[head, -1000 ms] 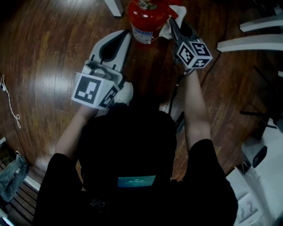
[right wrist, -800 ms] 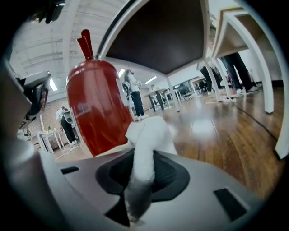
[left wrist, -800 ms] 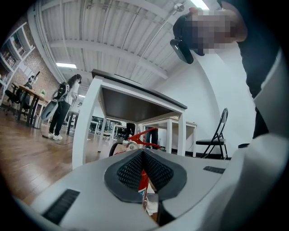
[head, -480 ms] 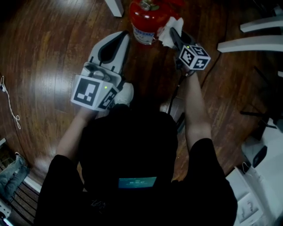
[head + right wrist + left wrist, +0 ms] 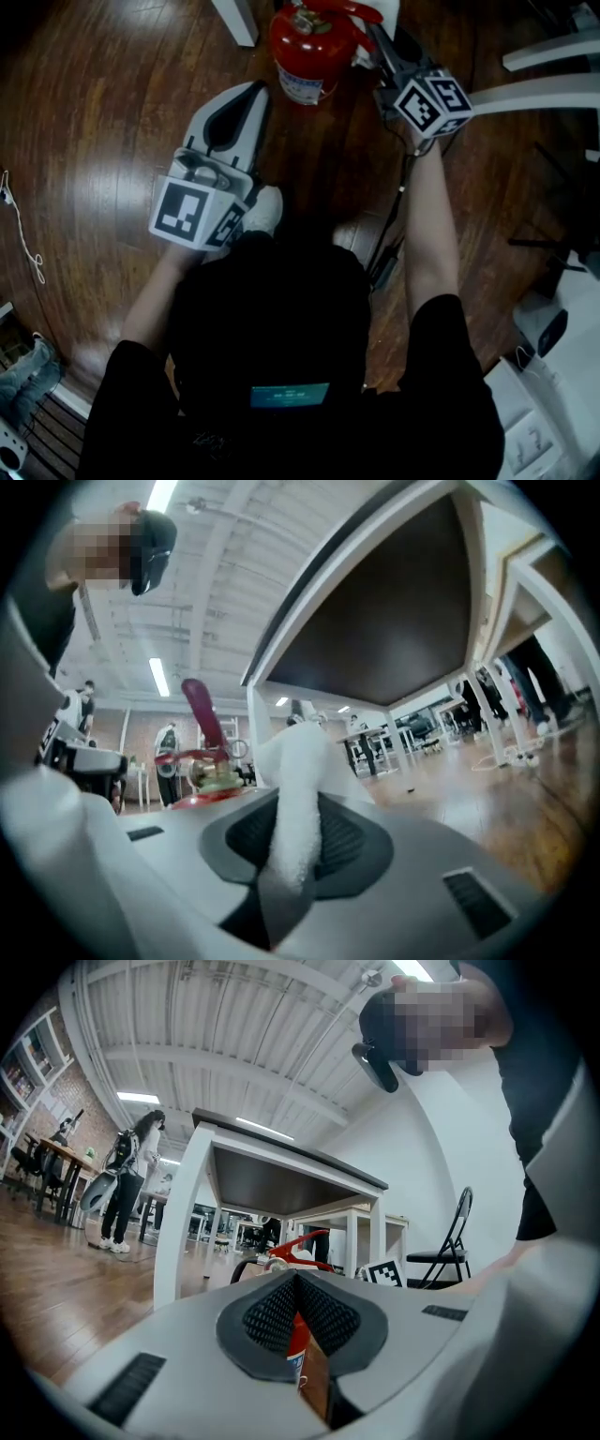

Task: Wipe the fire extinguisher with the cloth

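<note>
A red fire extinguisher (image 5: 307,44) stands upright on the wooden floor at the top of the head view. My right gripper (image 5: 377,39) is just to its right, level with the red handle, and is shut on a white cloth (image 5: 362,58). In the right gripper view the cloth (image 5: 294,794) sticks up from between the jaws, with the extinguisher's valve and lever (image 5: 202,761) close on the left. My left gripper (image 5: 246,96) hangs lower left of the extinguisher, apart from it, shut with nothing in it. The extinguisher (image 5: 298,1335) shows through its jaw slit.
A white table leg (image 5: 236,19) stands just left of the extinguisher, which sits by a white table (image 5: 281,1162). White furniture bars (image 5: 544,89) lie at right. A black cable (image 5: 389,225) runs along the floor. A folding chair (image 5: 450,1241) and distant people (image 5: 131,1180) are beyond.
My right gripper has carried the cloth up from the extinguisher's side to beside its handle. The left gripper has hardly moved.
</note>
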The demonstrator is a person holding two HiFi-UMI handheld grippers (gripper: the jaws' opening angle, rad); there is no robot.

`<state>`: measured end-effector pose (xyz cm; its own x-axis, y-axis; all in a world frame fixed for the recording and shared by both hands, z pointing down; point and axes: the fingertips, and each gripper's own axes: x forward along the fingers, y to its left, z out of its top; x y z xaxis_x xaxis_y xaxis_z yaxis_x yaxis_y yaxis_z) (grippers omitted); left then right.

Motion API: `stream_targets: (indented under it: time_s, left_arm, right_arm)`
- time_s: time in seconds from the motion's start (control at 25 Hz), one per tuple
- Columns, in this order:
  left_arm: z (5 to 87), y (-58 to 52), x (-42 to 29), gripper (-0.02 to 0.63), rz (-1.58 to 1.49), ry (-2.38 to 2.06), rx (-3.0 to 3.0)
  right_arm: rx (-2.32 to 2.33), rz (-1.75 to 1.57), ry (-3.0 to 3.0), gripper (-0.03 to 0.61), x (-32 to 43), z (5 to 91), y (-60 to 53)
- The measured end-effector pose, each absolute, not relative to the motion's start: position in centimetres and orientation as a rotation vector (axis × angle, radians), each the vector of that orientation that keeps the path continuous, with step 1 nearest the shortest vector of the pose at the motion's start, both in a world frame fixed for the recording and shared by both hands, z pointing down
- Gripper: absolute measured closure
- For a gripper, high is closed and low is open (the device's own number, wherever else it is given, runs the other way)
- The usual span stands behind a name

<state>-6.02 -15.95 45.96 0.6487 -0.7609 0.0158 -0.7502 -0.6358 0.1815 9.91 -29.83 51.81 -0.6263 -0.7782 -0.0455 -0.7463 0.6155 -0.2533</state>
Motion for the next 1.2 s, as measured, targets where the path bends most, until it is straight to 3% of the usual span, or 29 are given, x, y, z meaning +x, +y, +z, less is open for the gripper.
stream_targets:
  time_s: [0.32,0.52,0.6,0.76,0.88,1.2]
  left_arm:
    - [46.7,-15.8,-7.0,0.614,-0.062,-1.252,2.684]
    - [46.3,-15.8,-6.6,0.614,-0.069,-1.249,2.695]
    - [46.0,-15.6,-6.4,0.614,-0.071,-1.250,2.703]
    - [45.7,-15.6,-6.6,0.614,-0.088,-1.261,2.701]
    - [45.6,-15.7,-6.9,0.614,-0.101,-1.279,2.689]
    - [45.2,-15.7,-6.7,0.614,-0.103,-1.289,2.694]
  right_arm:
    - [-1.267,-0.978,2.666,0.474,9.9,69.3,-28.8]
    - [-1.329,-1.130,2.707,0.474,9.8,74.2,-25.2]
    - [-1.386,-0.989,2.682,0.474,10.7,71.5,-24.8]
    - [-1.437,-0.473,2.502,0.472,12.9,56.5,-22.2]
    - [-1.422,-0.181,2.516,0.469,10.6,48.2,-19.5]
    - [-1.422,-0.087,2.506,0.471,7.1,46.5,-16.8]
